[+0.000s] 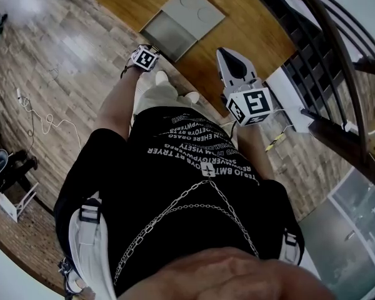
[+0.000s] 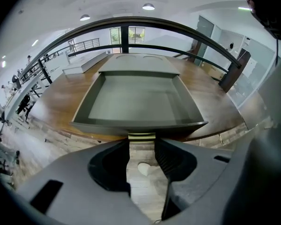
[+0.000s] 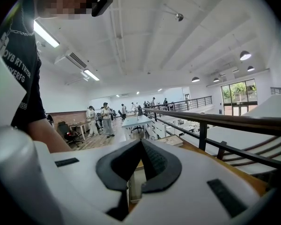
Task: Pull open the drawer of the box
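A flat grey box (image 1: 192, 5) lies on a wooden table (image 1: 256, 33), and its drawer (image 1: 170, 35) is slid out toward me. In the left gripper view the open, empty drawer (image 2: 136, 100) fills the middle, with the box top (image 2: 138, 62) behind it. A small pale handle tab (image 2: 141, 136) on the drawer front sits between the tips of my left gripper (image 2: 142, 139), which is shut on it. In the head view the left gripper (image 1: 151, 47) is mostly hidden behind its marker cube. My right gripper (image 1: 224, 55) hangs over the table edge, shut and empty, with its tips (image 3: 141, 144) meeting.
A dark curved railing (image 1: 337, 49) runs along the far side of the table (image 2: 210, 93) and shows in the right gripper view (image 3: 215, 121). On the wood floor lie a cable (image 1: 37, 114) and a chair base (image 1: 12, 164). Several people stand far off (image 3: 105, 118).
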